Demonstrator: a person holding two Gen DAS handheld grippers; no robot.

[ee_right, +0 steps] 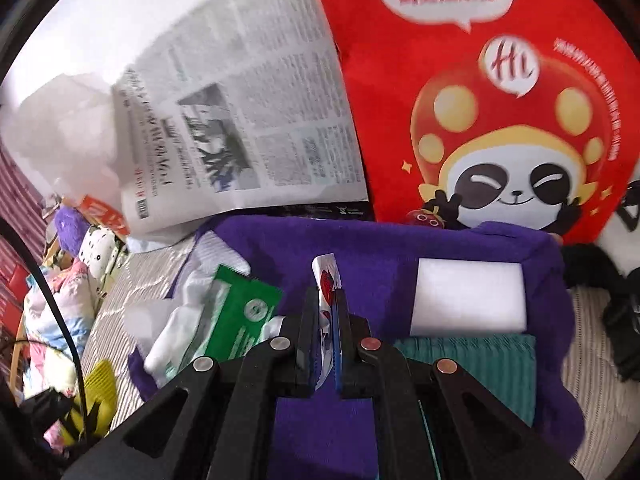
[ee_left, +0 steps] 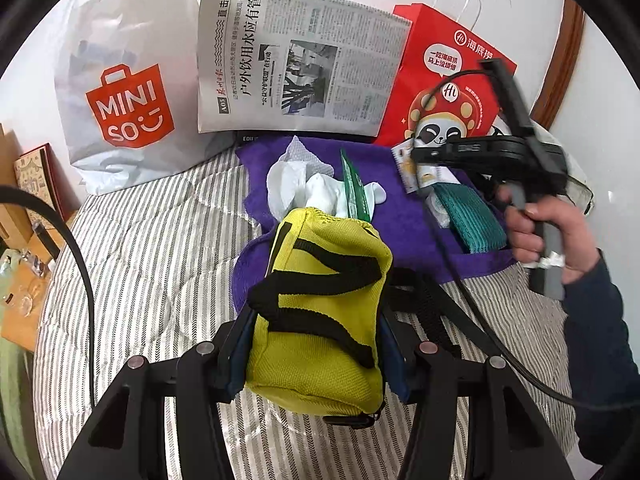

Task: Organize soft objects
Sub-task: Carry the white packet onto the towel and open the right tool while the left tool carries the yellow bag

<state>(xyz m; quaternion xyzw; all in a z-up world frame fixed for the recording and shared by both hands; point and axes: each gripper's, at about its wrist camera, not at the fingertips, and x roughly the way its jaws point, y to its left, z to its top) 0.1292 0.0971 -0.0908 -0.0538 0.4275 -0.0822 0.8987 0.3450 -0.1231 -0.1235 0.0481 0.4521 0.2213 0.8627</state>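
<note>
My left gripper (ee_left: 316, 344) is shut on a yellow mesh pouch (ee_left: 320, 312) with black straps, held over the striped bedding near the purple towel (ee_left: 400, 208). My right gripper (ee_right: 324, 312) is shut on a small white packet with red print (ee_right: 326, 280), above the purple towel (ee_right: 360, 248). In the left wrist view the right gripper (ee_left: 408, 160) hangs at the right with a packet in its tip. On the towel lie white tissues (ee_left: 296, 184), a green packet (ee_right: 240, 312), a white sponge block (ee_right: 468, 296) and a teal cloth (ee_right: 472, 364).
A white MINISO bag (ee_left: 128, 92), a newspaper (ee_left: 296, 64) and a red panda paper bag (ee_left: 444, 80) stand along the back wall. Striped bedding (ee_left: 160, 264) covers the surface. A wooden side table (ee_left: 20, 264) is at the left; soft toys (ee_right: 68, 280) lie at the left.
</note>
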